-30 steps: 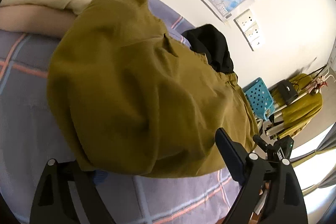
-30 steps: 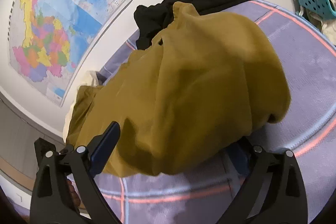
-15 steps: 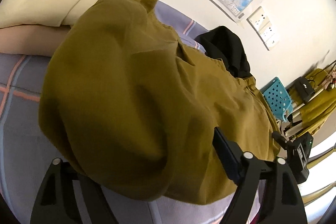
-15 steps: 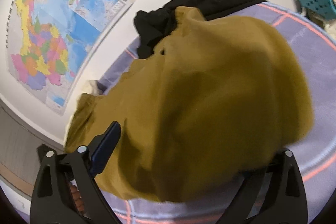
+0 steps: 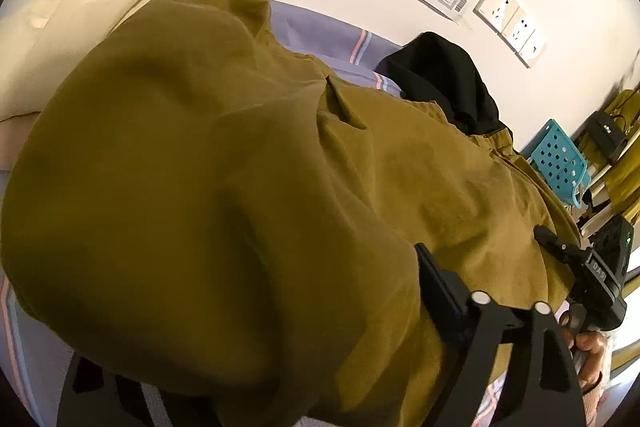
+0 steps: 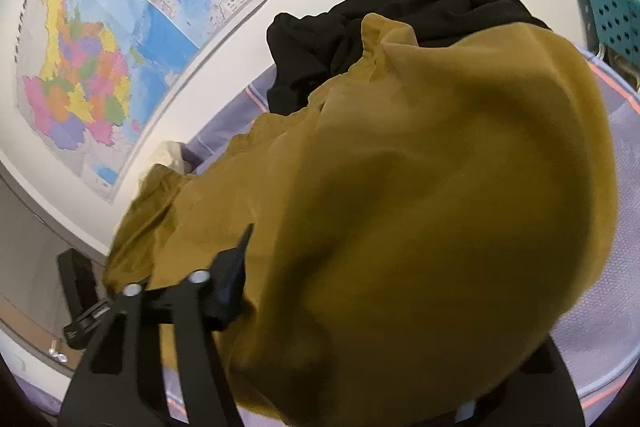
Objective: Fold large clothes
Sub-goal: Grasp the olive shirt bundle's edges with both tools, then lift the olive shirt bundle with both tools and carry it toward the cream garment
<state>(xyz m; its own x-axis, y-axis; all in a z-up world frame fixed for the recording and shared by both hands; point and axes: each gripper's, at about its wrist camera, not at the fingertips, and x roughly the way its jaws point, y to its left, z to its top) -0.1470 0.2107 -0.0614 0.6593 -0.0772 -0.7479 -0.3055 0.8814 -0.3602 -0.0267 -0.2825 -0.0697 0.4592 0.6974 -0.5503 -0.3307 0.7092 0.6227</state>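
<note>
You have both grippers at the near edge of the olive garment (image 5: 248,163) on the bed (image 6: 600,307), ready to lift it: left gripper (image 5: 256,359) opening, right gripper (image 6: 384,359) closing, cloth between both, no firm grip yet.

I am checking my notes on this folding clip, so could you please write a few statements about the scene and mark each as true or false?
1. The garment between the claws is olive-mustard. True: the olive garment fills both wrist views.
2. A black garment lies beyond it, near the wall. True.
3. The bed cover is plain white. False: the bed cover is lavender with pink and white stripes.
4. A map hangs on the wall. True.
5. The wall sockets have plugs in them. False: the wall sockets show bare holes.
6. The basket at the side is red. False: the perforated basket is teal.
</note>
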